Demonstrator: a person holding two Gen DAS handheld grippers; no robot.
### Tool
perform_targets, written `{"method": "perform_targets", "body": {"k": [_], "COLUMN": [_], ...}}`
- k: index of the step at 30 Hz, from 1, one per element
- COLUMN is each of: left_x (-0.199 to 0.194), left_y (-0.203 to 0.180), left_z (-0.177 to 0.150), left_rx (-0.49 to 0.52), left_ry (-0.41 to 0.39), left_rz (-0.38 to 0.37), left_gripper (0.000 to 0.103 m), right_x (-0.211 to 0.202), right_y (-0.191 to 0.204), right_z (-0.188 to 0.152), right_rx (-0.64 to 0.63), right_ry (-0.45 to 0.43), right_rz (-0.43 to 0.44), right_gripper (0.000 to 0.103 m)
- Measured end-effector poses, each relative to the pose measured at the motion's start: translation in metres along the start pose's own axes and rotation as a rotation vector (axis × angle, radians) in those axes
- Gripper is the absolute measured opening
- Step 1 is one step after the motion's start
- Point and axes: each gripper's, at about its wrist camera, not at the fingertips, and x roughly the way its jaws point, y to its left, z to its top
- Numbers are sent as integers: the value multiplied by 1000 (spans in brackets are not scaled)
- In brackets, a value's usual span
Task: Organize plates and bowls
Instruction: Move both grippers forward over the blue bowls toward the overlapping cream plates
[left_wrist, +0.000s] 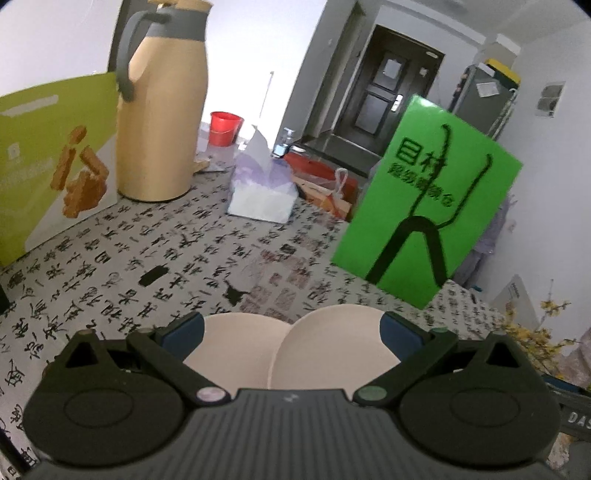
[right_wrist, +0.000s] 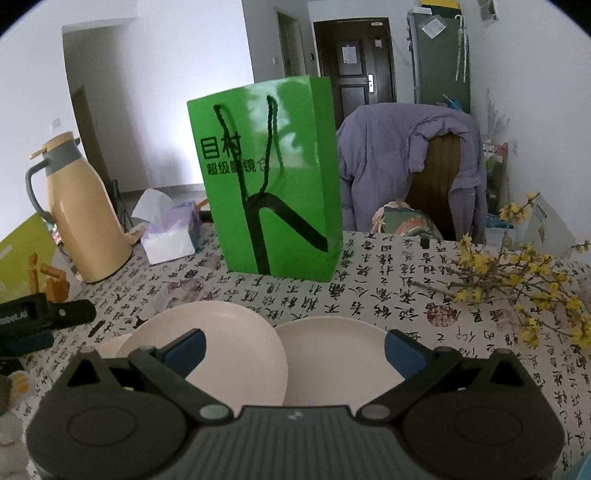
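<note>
Nearest the lens in the left wrist view, the left gripper (left_wrist: 291, 328) stands with its blue-padded fingers spread wide and nothing between them; two cream plates (left_wrist: 332, 347) lie just beyond, the right one overlapping the rim of the left plate (left_wrist: 236, 339). The right gripper (right_wrist: 293, 349) is likewise spread wide and holds nothing, hovering over the same pair: in its view the left plate (right_wrist: 218, 339) rides over the edge of the right plate (right_wrist: 332, 354), and a third cream rim (right_wrist: 110, 345) peeks out from under it on the left.

All of this sits on a table (left_wrist: 166, 251) covered by a calligraphy-print cloth. Ahead of the plates the cloth is bare up to a green paper bag (right_wrist: 273, 177) standing upright. Farther left stand a tissue box (left_wrist: 262, 192), a tan thermos jug (left_wrist: 162, 110) and a yellow-green carton (left_wrist: 48, 158). To the right of the plates, yellow flowering branches (right_wrist: 517, 273) lie across the cloth near the table's right side. Behind the far table edge, a chair draped with a purple jacket (right_wrist: 384, 162) stands.
</note>
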Motion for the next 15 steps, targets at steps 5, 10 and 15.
{"method": "perform_targets", "body": {"k": [5,10,15], "left_x": [12,19,27], "left_y": [6,17,21], "left_z": [2,4,4], "left_rx": [-13,-53,-69], "left_ry": [31,57,97], "left_rz": [4,13,3], "left_gripper": [103,103,103], "right_x": [9,17,33], "right_y": [8,21,34], "right_z": [2,5,5], "right_rx": [-11,-9,-33], "right_ry": [24,48,90], "right_rz": [-13,-6,-26], "right_gripper": [103,103,102]}}
